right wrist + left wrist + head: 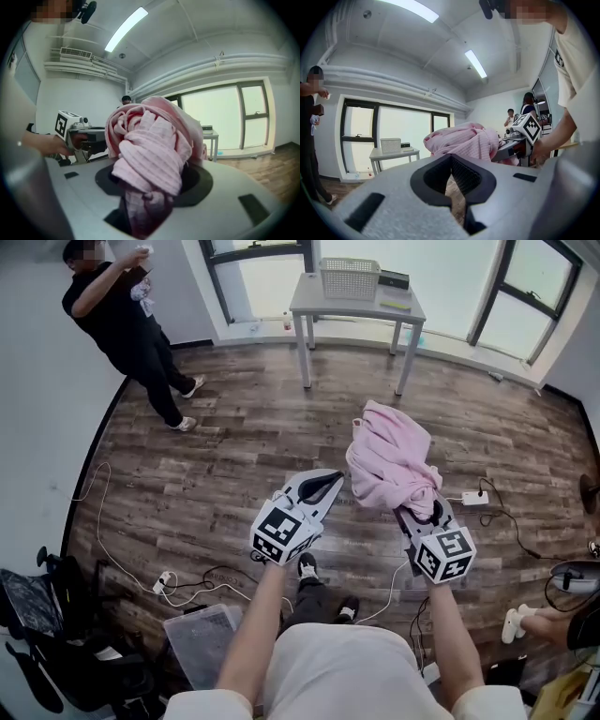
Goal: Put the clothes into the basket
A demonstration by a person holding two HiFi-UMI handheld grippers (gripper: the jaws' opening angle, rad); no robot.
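Our right gripper is clamped on a bunched pink garment. The garment stands up out of its jaws in a crumpled mound above the wooden floor, well apart from the white basket on the grey tabletop by the window. Our left gripper is just beside the cloth on its left, jaws pressed together at the tips with nothing between them; we cannot tell whether it touches the fabric.

hand-held grippers: 2 | pink garment: 1 | basket: 1 | table: 1
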